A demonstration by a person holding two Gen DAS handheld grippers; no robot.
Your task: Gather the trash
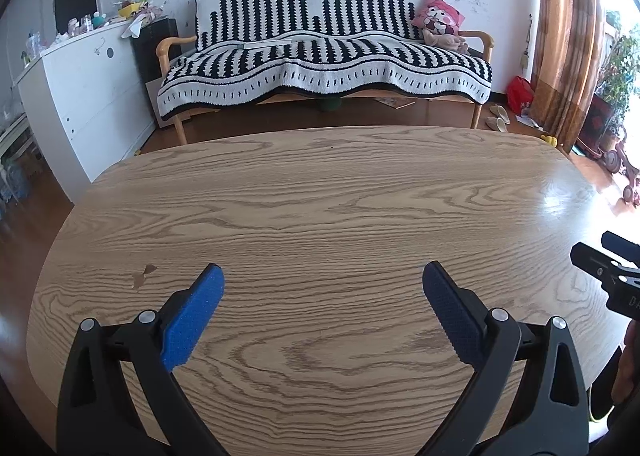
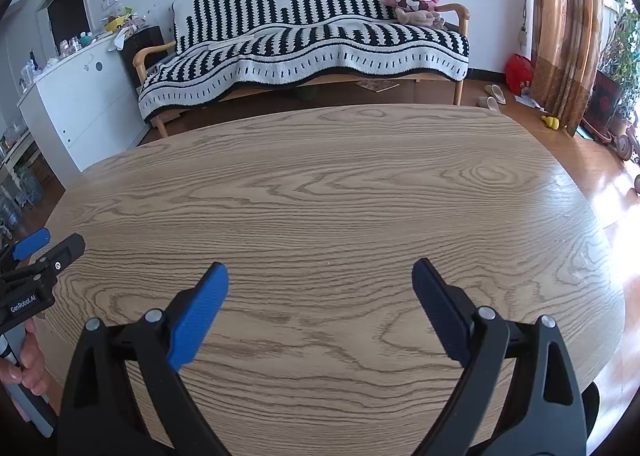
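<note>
- Over the wooden table (image 1: pixel 320 192), both grippers hang side by side with nothing between their fingers.
- left gripper (image 1: pixel 323 280): jaws spread wide, holding nothing, blue textured pads (image 1: pixel 192 320) angled outward over bare oak-grain top.
- right gripper (image 2: pixel 320 276): same deal, jaws wide apart and holding nothing; its black body pokes into the left wrist view at the table's right edge.
- Table's far edge is a rounded curve, with a strip of brown floor between it and the sofa (image 1: pixel 320 52).
- Sofa sits beyond the table, wood arms, covered in a black-and-white knit throw; pink cushion (image 1: pixel 438 18) at its right end.
- White cabinet (image 1: pixel 84 96) stands left of the table; striped brown curtain (image 1: pixel 568 32) to the right.
- Can't spot any trash on the table; small bits on the floor near the curtain are too tiny to tell.
</note>
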